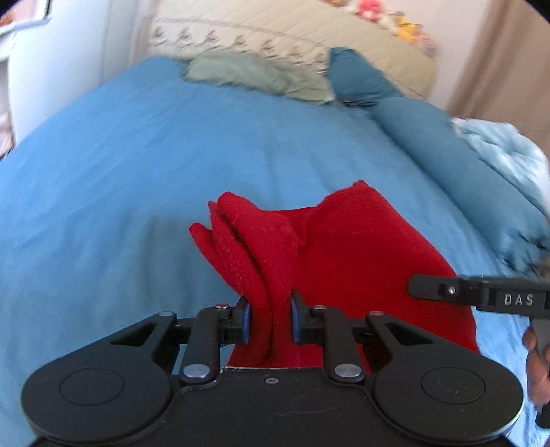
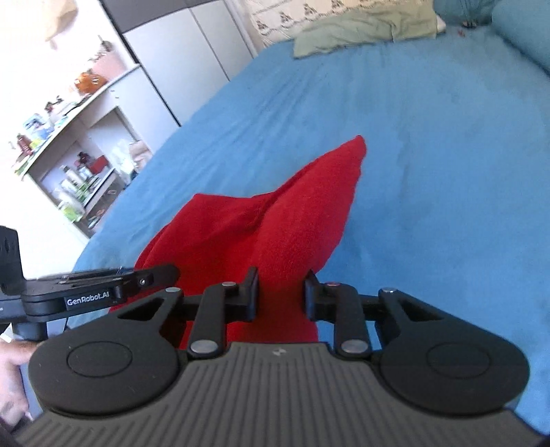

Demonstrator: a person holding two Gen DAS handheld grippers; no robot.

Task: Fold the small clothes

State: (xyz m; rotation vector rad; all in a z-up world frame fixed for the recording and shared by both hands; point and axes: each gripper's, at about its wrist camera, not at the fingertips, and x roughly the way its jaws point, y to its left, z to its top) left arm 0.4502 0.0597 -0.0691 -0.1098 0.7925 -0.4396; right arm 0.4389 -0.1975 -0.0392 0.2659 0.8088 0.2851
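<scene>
Left gripper (image 1: 270, 319) clamped on a bunched fold of the red cloth (image 1: 347, 258); right gripper (image 2: 281, 297) likewise pinched on another gathered part of the same cloth (image 2: 261, 227); cloth lifted at both grips, sagging onto the blue bedsheet (image 1: 137, 165) between and beyond them. Beyond it, lay a pale green cloth (image 1: 254, 74) near the quilted headboard (image 1: 275, 27); teal pillow (image 1: 422, 137) along the right; cluttered shelves (image 2: 75, 165) beside the bed.
</scene>
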